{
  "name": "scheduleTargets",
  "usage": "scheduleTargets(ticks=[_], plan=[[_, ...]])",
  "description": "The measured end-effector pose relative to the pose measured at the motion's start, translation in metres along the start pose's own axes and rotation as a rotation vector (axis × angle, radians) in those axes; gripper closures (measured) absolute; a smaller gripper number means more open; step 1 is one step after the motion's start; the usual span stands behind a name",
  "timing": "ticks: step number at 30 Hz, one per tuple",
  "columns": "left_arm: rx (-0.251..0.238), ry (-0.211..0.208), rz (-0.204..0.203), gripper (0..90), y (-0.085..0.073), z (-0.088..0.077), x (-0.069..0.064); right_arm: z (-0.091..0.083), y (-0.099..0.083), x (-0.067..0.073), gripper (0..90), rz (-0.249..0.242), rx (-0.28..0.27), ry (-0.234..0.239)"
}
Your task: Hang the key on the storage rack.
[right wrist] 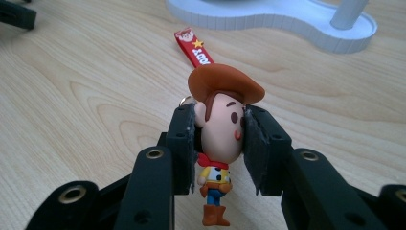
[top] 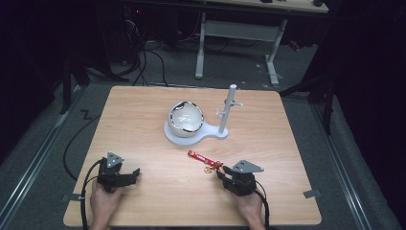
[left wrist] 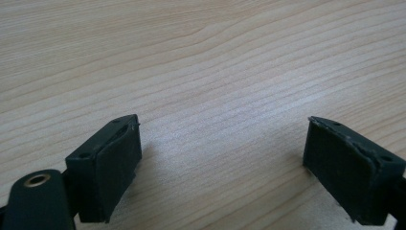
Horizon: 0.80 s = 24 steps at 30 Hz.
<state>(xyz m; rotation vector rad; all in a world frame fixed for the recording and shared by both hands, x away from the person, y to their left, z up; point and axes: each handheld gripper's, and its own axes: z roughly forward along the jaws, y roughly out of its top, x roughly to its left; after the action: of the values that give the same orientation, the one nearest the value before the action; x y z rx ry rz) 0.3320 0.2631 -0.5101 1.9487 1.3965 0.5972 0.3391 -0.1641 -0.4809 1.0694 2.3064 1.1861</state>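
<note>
A cowboy figure keychain [right wrist: 221,129] with a brown hat and a red strap [right wrist: 194,48] is clamped by its head between the pads of my right gripper [right wrist: 220,132]. In the high view the strap [top: 198,156] lies on the wood just ahead of the right gripper [top: 221,173], at the front right of the table. My left gripper [top: 135,173] rests at the front left with its jaws wide apart. Its pads [left wrist: 115,165] frame bare wood in the left gripper view. A white stand [top: 229,111] with pegs rises from a white base [top: 210,132] that holds a white bowl [top: 186,117].
The wooden table [top: 143,110] has open surface at its left and far side. The white base [right wrist: 287,21] lies close ahead in the right gripper view. Beyond the table stand a desk frame [top: 239,33] and floor cables [top: 148,62].
</note>
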Motion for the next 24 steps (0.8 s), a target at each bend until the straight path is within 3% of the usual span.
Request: scheduleTargets(ticks=[11, 24], plan=[[0.000, 0.000, 0.000, 13.3, 0.000, 0.000, 0.000, -0.020, 0.012, -0.009, 66.2, 0.020, -0.062, 0.019], [0.000, 0.000, 0.000, 13.3, 0.000, 0.000, 0.000, -0.048, 0.025, -0.028, 66.3, 0.053, -0.141, 0.007]])
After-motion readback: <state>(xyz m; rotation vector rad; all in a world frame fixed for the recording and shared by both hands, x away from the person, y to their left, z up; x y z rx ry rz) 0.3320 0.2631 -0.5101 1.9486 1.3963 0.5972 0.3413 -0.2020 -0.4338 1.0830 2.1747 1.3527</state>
